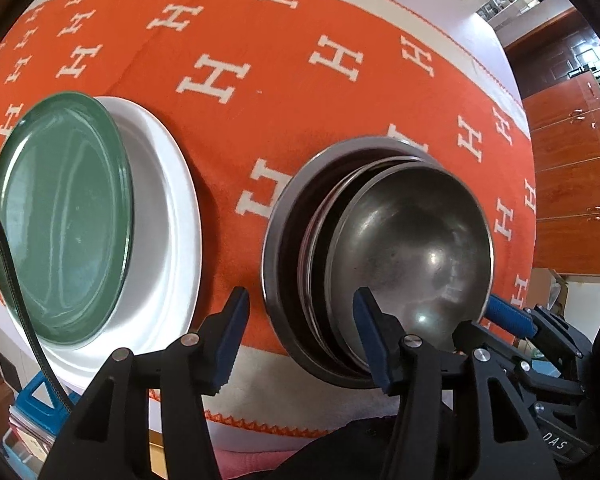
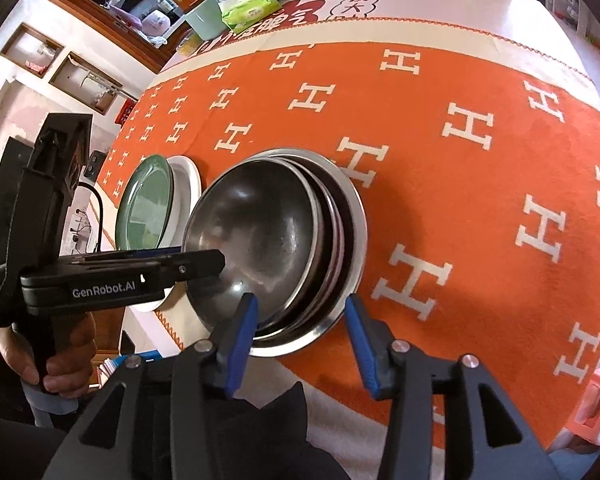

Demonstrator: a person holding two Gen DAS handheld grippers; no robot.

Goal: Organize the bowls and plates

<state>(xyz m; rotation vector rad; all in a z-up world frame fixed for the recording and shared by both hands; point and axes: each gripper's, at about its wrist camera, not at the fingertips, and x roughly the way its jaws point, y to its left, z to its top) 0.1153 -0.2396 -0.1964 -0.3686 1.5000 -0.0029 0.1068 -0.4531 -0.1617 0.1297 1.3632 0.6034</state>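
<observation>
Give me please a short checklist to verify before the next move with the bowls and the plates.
1. Left gripper open, nothing pinched: ok.
2. Right gripper open, its jaws either side of the bowl rims, not pressing: ok.
3. Bowls nested in one stack: ok, though the top bowl sits tilted.
4. Green plate on white plate: ok, off-centre.
5. Stacks apart on the cloth: ok.
6. White plate's rim near the table edge: cannot tell whether it overhangs.
</observation>
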